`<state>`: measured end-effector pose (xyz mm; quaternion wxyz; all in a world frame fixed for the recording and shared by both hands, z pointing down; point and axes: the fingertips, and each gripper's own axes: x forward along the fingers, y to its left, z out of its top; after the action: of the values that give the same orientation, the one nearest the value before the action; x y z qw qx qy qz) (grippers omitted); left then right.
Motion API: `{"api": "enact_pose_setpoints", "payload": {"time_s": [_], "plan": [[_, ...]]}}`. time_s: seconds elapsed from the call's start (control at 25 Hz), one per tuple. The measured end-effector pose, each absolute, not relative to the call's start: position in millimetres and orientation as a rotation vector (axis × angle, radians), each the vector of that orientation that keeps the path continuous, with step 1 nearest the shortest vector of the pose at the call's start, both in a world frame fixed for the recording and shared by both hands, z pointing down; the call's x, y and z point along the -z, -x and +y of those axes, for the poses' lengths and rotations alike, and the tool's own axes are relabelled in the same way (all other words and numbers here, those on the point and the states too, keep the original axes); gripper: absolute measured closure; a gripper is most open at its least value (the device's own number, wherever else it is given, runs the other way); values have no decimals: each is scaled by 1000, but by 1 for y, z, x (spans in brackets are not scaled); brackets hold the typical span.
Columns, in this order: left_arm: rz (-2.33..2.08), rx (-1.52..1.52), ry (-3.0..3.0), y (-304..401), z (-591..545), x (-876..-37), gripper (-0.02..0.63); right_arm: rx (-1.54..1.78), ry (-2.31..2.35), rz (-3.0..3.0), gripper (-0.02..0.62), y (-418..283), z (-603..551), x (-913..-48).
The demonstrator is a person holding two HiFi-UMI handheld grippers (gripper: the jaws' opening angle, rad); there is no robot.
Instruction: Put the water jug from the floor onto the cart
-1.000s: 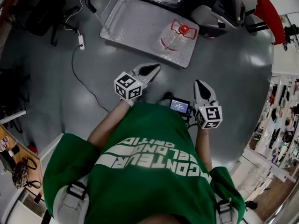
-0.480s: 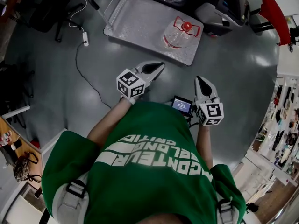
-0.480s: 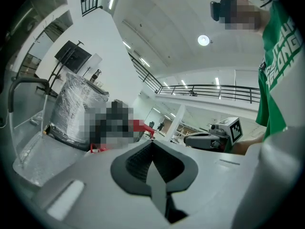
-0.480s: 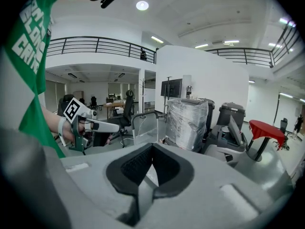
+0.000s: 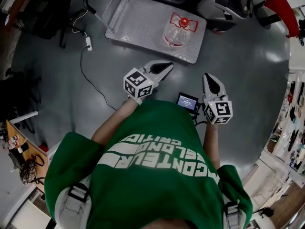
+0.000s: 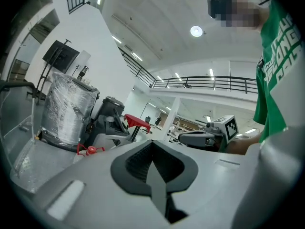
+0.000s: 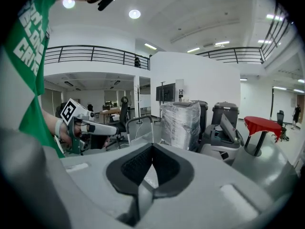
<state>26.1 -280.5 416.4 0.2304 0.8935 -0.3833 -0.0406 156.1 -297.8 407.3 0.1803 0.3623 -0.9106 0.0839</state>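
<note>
Water jug (image 5: 180, 31) sits on the cart (image 5: 138, 23); my left gripper (image 5: 169, 65) and right gripper (image 5: 207, 76), both clenched empty, hover just short of the cart.

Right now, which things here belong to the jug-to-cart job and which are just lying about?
Job:
water jug, cart it sits on, left gripper, right gripper, both shut, empty.

Lying about:
power strip with cable, red table, plastic-wrapped bundle.

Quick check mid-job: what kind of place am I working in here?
Probably a large open-plan office or lab hall: a railed mezzanine runs round the upper level, the floor is polished grey, and a film-wrapped stack stands near a platform cart.
</note>
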Motion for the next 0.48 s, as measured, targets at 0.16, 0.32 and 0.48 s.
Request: {"api": "enact_pose_setpoints", "payload": {"time_s": [0.16, 0.32, 0.48], "plan": [[-1038, 83, -2482, -62, -286, -414, 591, -268, -1060, -2589, 603, -193, -306, -407], [-1020, 52, -2489, -97, -285, -419, 591, -277, -1081, -2590, 603, -227, -307, -409], [-1011, 27, -2494, -125, -280, -419, 591, -291, -1083, -2594, 603, -254, -304, -412]]}}
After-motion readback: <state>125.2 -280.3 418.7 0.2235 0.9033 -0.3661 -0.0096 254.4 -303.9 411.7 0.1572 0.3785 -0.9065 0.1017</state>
